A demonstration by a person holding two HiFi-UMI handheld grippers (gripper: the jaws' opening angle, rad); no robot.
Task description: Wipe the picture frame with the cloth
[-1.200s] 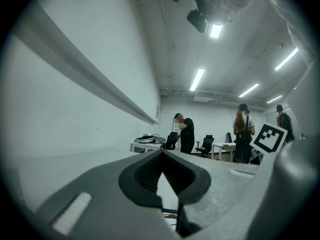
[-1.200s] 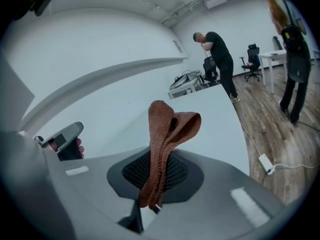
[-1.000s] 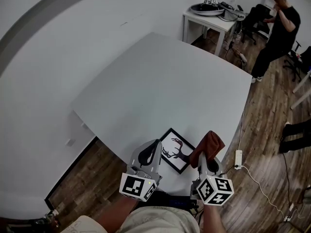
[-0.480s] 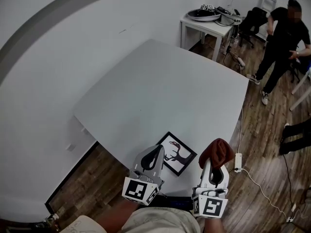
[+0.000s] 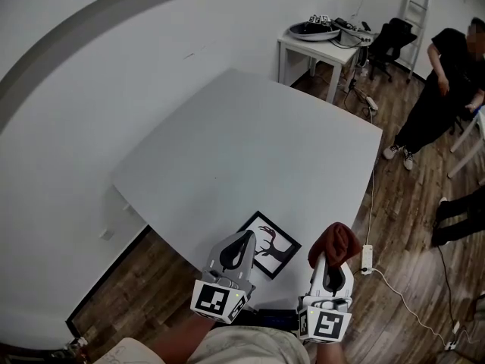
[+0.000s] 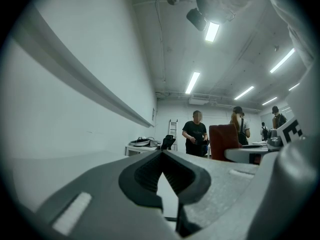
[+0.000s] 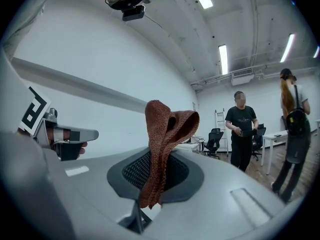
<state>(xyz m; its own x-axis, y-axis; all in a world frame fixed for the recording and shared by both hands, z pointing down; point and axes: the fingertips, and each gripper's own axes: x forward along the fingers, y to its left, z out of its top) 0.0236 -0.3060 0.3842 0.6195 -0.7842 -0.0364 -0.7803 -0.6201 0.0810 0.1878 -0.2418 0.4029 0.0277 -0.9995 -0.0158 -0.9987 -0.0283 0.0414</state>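
Note:
The picture frame [image 5: 267, 246], black-edged with a dark antler drawing on white, lies flat at the near edge of the white table [image 5: 258, 150]. My left gripper [image 5: 245, 239] is shut and holds nothing, its tip at the frame's left corner. My right gripper [image 5: 332, 258] is shut on the rust-brown cloth [image 5: 335, 241], which stands up in a folded loop to the right of the frame and clear of it. In the right gripper view the cloth [image 7: 166, 139] rises from between the jaws. The left gripper view shows its own pads [image 6: 150, 171] closed, with the cloth [image 6: 223, 135] off to the right.
A smaller white table [image 5: 318, 40] with a round dish and cables stands at the back right, with an office chair [image 5: 390, 36] and a ladder [image 5: 420, 6] beyond it. A person in black [image 5: 443, 89] stands on the wooden floor. A power strip [image 5: 367, 249] lies below the table's right edge.
My right gripper has carried the cloth to the right, off the frame's right corner. The left gripper has hardly moved. The person at the back right has shifted.

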